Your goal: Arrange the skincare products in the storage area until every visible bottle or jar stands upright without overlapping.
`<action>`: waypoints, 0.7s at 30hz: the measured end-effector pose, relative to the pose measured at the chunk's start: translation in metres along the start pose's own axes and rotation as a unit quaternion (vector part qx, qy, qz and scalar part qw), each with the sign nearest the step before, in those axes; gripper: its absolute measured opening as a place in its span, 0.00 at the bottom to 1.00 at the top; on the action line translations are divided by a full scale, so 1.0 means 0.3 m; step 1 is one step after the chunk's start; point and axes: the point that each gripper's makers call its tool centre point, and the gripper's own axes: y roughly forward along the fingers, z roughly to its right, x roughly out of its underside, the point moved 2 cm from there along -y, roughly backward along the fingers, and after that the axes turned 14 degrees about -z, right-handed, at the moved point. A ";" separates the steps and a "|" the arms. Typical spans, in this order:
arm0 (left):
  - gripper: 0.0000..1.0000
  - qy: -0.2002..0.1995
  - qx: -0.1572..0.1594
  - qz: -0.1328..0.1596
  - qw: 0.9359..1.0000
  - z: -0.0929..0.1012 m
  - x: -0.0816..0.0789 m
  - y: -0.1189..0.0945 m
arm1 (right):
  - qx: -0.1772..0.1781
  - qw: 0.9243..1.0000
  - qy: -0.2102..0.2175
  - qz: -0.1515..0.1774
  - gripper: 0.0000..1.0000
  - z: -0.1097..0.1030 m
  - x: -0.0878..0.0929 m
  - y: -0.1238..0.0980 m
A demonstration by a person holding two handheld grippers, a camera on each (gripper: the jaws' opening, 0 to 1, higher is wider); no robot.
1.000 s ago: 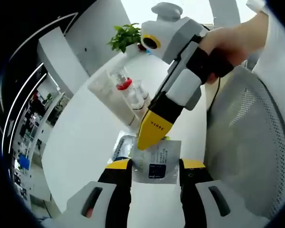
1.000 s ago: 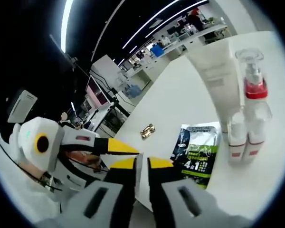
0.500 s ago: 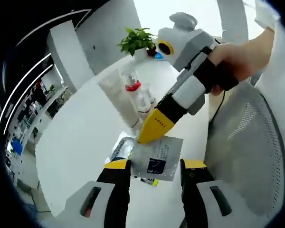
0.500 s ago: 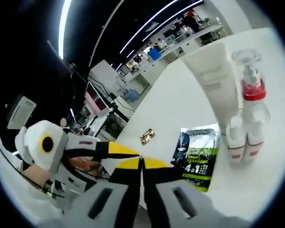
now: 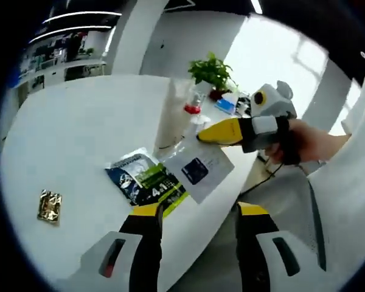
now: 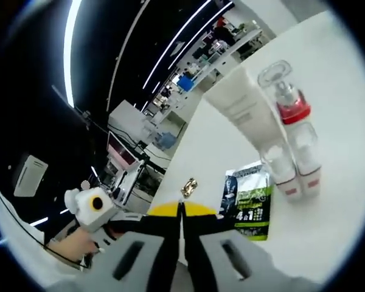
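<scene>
White desk (image 5: 79, 140) surface carries the whole group. The right gripper (image 5: 228, 131), seen in the left gripper view, has its yellow fingers pressed together on the edge of a flat white sachet with a dark blue square label (image 5: 198, 170), which hangs off the fingertips above the desk edge; judged, it is being lifted clear because it lay partly over the neighbouring packet. In the right gripper view the same fingers (image 6: 198, 210) read as closed with no gap, though the sachet itself cannot be made out there. The left gripper (image 5: 198, 213) holds nothing, its fingers spread wide, low at the near desk edge, apparently standing by. Just ahead of the left fingers lies a flat sachet printed dark blue and green (image 5: 145, 182), on its back. Far to the left of those fingers sits a small gold foil wrapper (image 5: 49, 205). Beyond the right fingertips stand a tall white squeeze tube (image 6: 240, 112) and a clear pump bottle with a red collar (image 6: 292, 131), with two small clear bottles with white caps (image 6: 292, 176) touching in front; all four appear upright, so remaining work concerns the flat sachets.
</scene>
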 end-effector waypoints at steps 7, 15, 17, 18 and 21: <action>0.32 -0.066 0.061 0.037 0.995 0.036 -0.010 0.010 | -0.013 1.000 0.010 0.008 0.01 -0.014 -0.004 0.006; 0.25 -0.143 0.080 0.087 0.983 0.000 -0.013 -0.025 | -0.029 0.999 0.032 0.013 0.01 -0.015 -0.005 0.020; 0.23 -0.166 0.099 0.109 0.975 0.006 -0.027 -0.036 | -0.032 0.999 0.035 0.014 0.01 -0.018 -0.005 0.027; 0.22 -0.175 0.103 0.119 0.972 0.003 -0.033 -0.041 | -0.033 0.999 0.036 0.014 0.01 -0.019 -0.005 0.031; 0.19 -0.184 0.099 0.127 0.970 -0.012 -0.033 -0.050 | -0.034 0.999 0.037 0.011 0.01 -0.020 -0.004 0.044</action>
